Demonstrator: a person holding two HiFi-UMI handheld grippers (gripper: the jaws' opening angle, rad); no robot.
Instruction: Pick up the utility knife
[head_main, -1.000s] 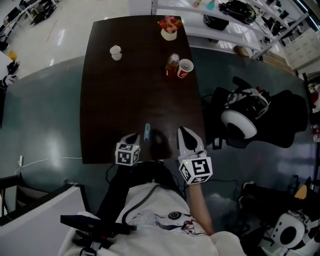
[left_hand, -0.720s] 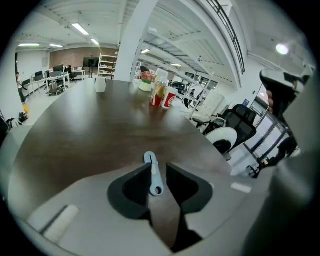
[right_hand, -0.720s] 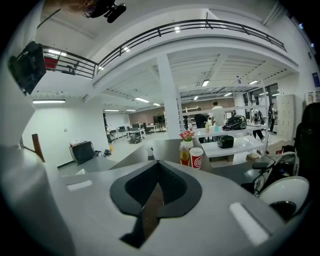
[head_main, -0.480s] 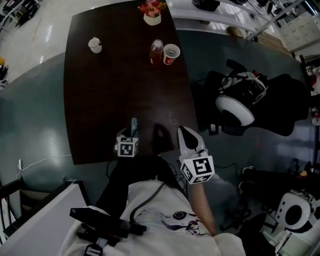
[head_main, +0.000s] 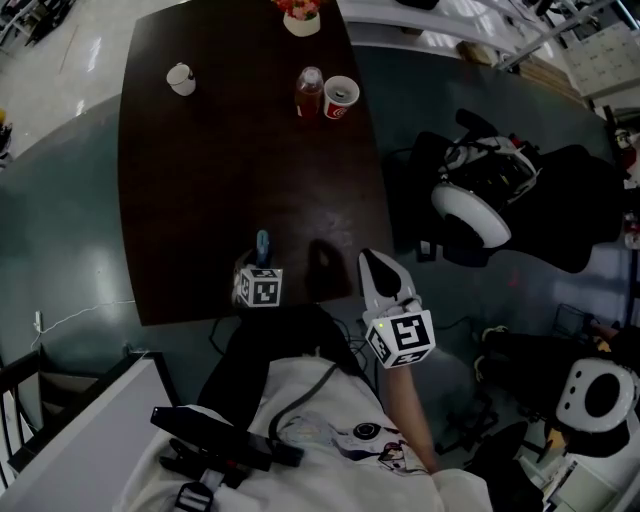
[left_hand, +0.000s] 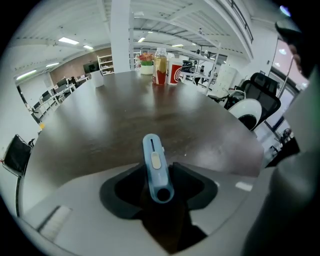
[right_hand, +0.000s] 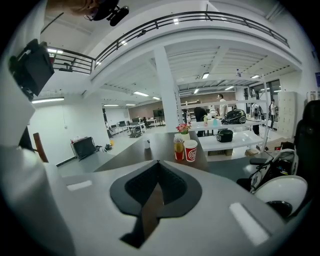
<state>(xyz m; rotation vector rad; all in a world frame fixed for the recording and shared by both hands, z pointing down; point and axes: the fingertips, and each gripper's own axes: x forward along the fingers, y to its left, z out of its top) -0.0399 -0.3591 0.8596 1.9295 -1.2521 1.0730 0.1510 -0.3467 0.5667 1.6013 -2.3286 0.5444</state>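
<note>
The utility knife (head_main: 262, 243) is light blue and slim and lies on the dark table (head_main: 200, 190) near its front edge, pointing away from me. My left gripper (head_main: 261, 264) points steeply down over the knife's near end. In the left gripper view the knife (left_hand: 154, 165) lies between the jaws, which are opening and stand clear of its sides. My right gripper (head_main: 376, 268) hovers at the table's front right corner. The right gripper (right_hand: 158, 162) has its tips together and nothing between them.
At the table's far end stand a white cup (head_main: 181, 78), a bottle (head_main: 309, 92), a red paper cup (head_main: 341, 97) and a flower pot (head_main: 300, 15). A black chair with a white round object (head_main: 478, 212) stands to the right of the table.
My left gripper has come down from beside the knife onto its near end, and its jaws have opened. The right gripper has shifted slightly.
</note>
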